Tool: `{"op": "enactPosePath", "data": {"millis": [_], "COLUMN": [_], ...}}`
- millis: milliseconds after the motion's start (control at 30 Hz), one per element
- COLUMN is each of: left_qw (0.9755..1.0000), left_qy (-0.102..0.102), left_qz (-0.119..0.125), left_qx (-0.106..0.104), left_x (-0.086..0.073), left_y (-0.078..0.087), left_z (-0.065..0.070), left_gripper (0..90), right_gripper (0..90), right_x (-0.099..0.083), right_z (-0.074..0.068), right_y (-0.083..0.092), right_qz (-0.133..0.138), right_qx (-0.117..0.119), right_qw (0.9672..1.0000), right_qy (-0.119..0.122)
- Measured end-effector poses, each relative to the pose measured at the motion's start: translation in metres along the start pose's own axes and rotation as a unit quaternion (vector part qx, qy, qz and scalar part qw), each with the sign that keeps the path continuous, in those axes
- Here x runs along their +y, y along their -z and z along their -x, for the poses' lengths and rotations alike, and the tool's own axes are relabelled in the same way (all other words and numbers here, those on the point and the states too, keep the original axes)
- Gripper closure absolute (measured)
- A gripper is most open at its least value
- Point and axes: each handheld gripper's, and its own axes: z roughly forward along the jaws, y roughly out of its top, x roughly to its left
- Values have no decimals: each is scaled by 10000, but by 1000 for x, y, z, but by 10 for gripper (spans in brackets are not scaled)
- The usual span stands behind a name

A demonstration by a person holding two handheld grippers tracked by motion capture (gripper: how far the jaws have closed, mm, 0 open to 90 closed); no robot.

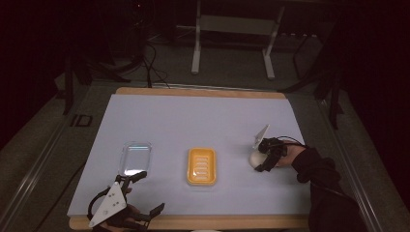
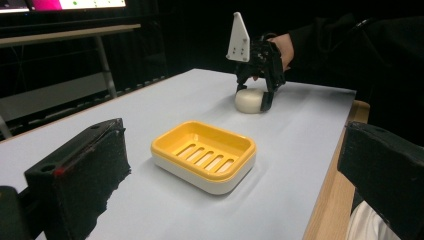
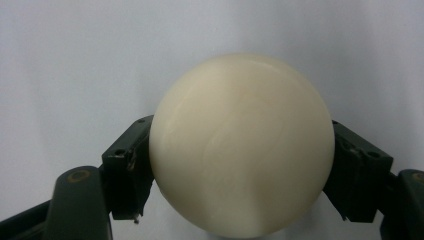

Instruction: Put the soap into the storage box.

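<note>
A round cream soap bar (image 1: 254,158) rests on the white sheet at the right. My right gripper (image 1: 259,162) comes down on it from above and is shut on the soap (image 3: 242,145), one black pad pressed on each side. From across the table the soap (image 2: 248,100) still touches the sheet. A yellow slotted soap dish (image 1: 201,166) on a white base sits at the middle, to the left of the soap. My left gripper (image 1: 150,192) hovers near the front left edge, open with nothing between its fingers (image 2: 80,175), and looks toward the dish (image 2: 205,156).
A clear plastic lid or tray (image 1: 135,157) lies left of the dish. The sheet covers a wooden table whose front edge (image 1: 193,223) shows below it. A person's dark sleeve (image 1: 324,188) reaches in from the lower right. Table legs and cables stand beyond the far edge.
</note>
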Motion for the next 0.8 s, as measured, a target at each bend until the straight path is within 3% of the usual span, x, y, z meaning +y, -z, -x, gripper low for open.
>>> {"op": "enactPosePath", "data": {"millis": [133,367,500,700,800], "left_qw": [10000,10000,10000,10000,10000], "left_qy": [-5,13,-7,2,2], "left_qz": [1,27,12,21,24], "left_qx": [-1,5,-2,6,4], "left_x": [0,0,0,0,0], "left_y": [0,1,1,1,1], "left_z": [0,0,0,0,0], "left_gripper": [1,1,1,1,1], "right_gripper": [247,249,249,249,249], "right_x": [6,7,8,12,13], "right_z": [-1,1,-2,-9,-10], "right_y": [0,2,11,21,26], "right_qz": [-185,-220,-40,-92,-109], "right_qx": [-17,149,154,48,61], "right_qw": [9997,9993,9997,9998,9998], "right_qy": [-141,-269,-172,166,180]}}
